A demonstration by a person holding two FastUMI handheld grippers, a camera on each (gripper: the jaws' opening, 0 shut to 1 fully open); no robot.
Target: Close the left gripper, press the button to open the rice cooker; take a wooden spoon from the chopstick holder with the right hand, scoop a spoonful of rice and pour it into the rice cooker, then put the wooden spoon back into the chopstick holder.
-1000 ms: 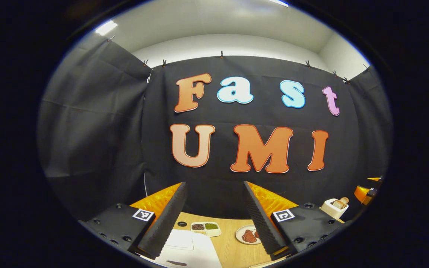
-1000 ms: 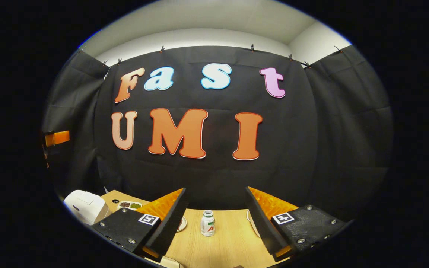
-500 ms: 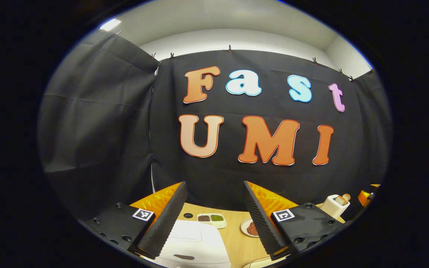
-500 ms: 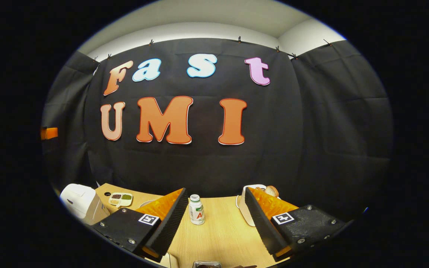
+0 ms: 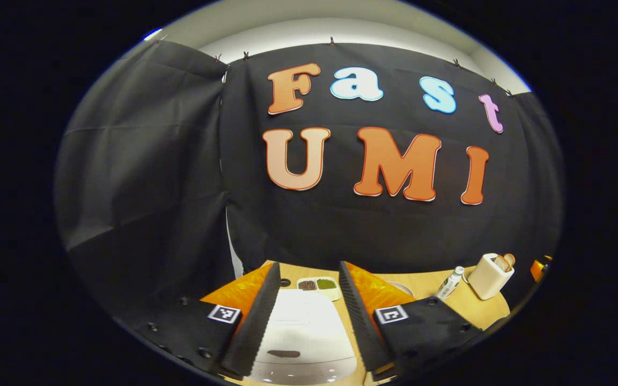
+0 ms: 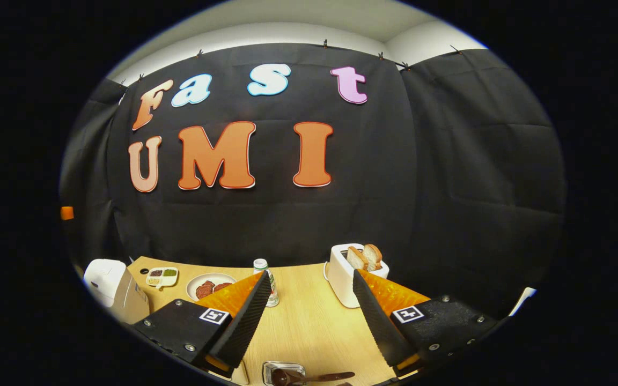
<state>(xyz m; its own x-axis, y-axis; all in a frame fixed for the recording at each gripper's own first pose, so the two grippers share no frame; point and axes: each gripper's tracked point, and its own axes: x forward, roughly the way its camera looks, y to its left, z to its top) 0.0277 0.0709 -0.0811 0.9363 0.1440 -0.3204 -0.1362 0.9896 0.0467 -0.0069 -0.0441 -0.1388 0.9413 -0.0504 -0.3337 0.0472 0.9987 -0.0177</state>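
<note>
Hovering left gripper, rice cooker below

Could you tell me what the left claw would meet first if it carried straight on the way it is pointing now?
Most likely the white rice cooker: its lid lies directly between the open fingers of the left claw, just ahead. Depth is unclear, so it might pass just above the lid.

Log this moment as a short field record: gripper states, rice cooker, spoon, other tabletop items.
left gripper: open, jaws partly narrowed, hovering over the rice cooker
right gripper: open, empty, above the table
rice cooker lid: shut
wooden spoon: lying in a small container at the near edge
other items: toaster with bread, bottle, plate, divided dish
</note>
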